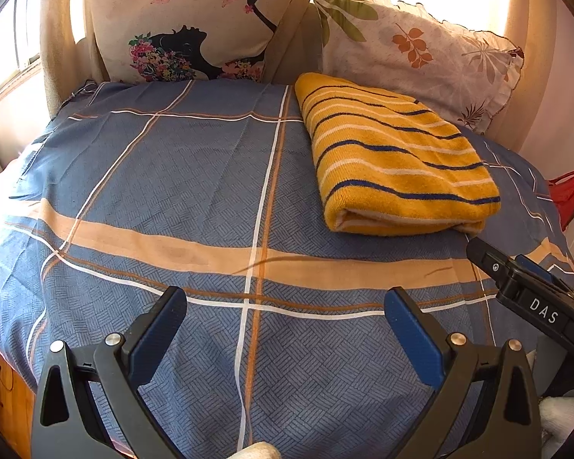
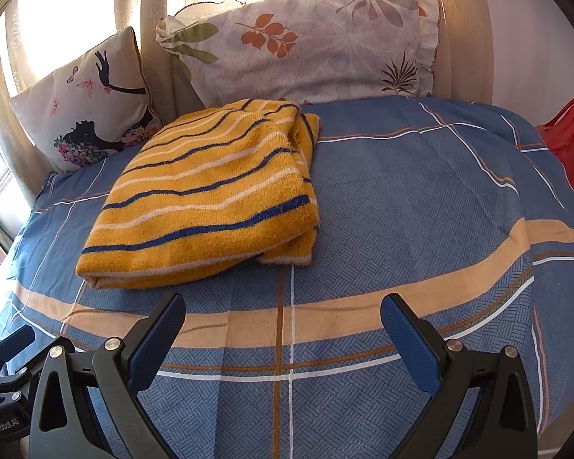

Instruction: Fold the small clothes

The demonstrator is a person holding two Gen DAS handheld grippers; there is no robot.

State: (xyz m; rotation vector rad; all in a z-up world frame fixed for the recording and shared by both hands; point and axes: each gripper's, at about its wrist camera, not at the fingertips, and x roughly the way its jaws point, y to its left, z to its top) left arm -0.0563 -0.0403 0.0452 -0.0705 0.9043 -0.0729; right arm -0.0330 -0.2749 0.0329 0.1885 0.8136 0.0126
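A yellow knit garment (image 1: 394,160) with blue and white stripes lies folded on the blue checked bedsheet (image 1: 195,176), near the pillows. In the right wrist view the same garment (image 2: 210,199) rests left of centre, its folded layers showing at the near edge. My left gripper (image 1: 285,306) hovers open above the sheet, short of the garment and to its left, with nothing between its fingers. My right gripper (image 2: 283,311) is also open and empty, just in front of the garment's near right corner. The right gripper's body (image 1: 532,290) shows at the right edge of the left wrist view.
Two pillows lean against the headboard: one with a black silhouette print (image 1: 195,23), one with leaf prints (image 1: 421,53). A red bag (image 2: 570,134) hangs past the bed's right side. Bare sheet (image 2: 421,199) stretches right of the garment. A wooden floor (image 1: 7,394) lies left of the bed.
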